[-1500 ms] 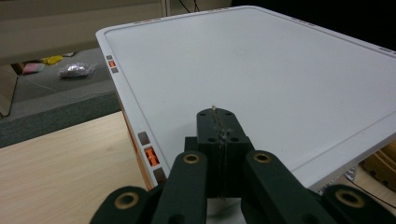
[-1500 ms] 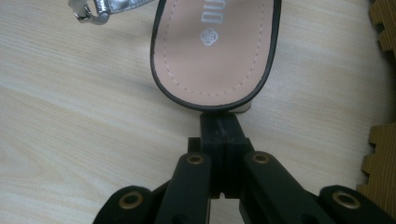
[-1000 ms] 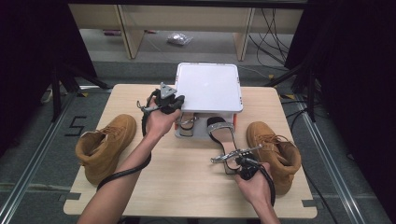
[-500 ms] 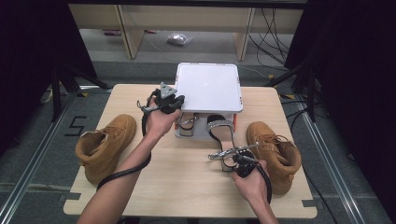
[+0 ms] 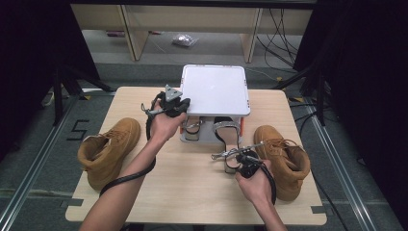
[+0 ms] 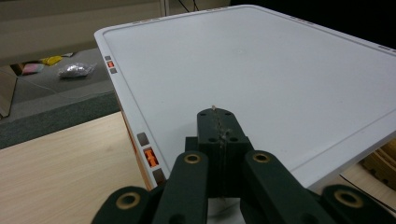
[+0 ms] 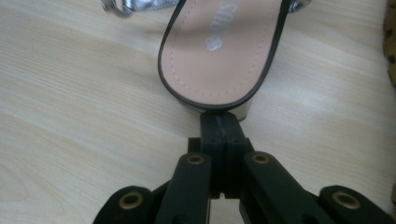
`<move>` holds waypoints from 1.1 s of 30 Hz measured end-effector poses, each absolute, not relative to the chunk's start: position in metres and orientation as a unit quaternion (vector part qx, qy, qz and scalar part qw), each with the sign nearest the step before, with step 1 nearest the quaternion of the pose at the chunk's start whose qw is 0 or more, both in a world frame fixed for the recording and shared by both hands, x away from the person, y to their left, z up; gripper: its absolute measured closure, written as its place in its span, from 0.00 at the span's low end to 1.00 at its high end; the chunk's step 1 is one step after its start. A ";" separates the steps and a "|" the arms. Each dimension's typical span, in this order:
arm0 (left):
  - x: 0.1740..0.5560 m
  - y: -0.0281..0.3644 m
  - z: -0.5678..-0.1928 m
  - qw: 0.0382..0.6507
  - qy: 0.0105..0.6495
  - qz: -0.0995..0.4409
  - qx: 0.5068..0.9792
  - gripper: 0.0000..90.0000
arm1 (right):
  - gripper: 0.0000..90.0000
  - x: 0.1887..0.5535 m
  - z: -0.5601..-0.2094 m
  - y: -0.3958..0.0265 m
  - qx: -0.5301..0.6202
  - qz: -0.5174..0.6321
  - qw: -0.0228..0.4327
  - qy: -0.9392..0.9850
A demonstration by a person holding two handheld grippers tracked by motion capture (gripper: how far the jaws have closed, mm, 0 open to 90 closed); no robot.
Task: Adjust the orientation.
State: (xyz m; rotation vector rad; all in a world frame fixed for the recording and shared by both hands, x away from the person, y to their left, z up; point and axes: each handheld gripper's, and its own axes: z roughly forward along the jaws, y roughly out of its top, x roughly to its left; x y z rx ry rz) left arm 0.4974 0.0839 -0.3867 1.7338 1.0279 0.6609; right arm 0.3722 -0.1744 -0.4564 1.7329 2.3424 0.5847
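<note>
A low white stand (image 5: 215,89) sits at the back middle of the wooden table (image 5: 192,192); its flat top (image 6: 261,70) spreads out in the left gripper view. Two silver-strapped sandals lie at its front: one (image 5: 192,130) partly under it, the other (image 5: 226,137) sticking out toward me. My left gripper (image 5: 184,103) is shut with nothing in it, its tips (image 6: 216,122) over the stand's front left corner. My right gripper (image 5: 234,165) is shut and empty, its tips (image 7: 219,126) right at the heel end of the outer sandal (image 7: 219,51). Whether they touch it I cannot tell.
A tan boot (image 5: 108,149) lies at the table's left edge and its mate (image 5: 284,156) at the right, close beside my right hand. Cables trail from both grippers. Behind the table are shelves and floor cables.
My right gripper has edged slightly up and left toward the sandal's heel. The left gripper has stayed put, and both stay shut.
</note>
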 end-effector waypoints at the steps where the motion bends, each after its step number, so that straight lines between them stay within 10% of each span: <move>1: 0.497 0.084 -0.387 0.488 0.423 0.272 0.713 0.99 | 1.00 0.373 -0.457 -0.172 0.584 0.199 0.081 0.783; 33: 0.498 0.083 -0.386 0.487 0.421 0.272 0.715 0.99 | 1.00 0.386 -0.457 -0.170 0.581 0.213 0.108 0.778</move>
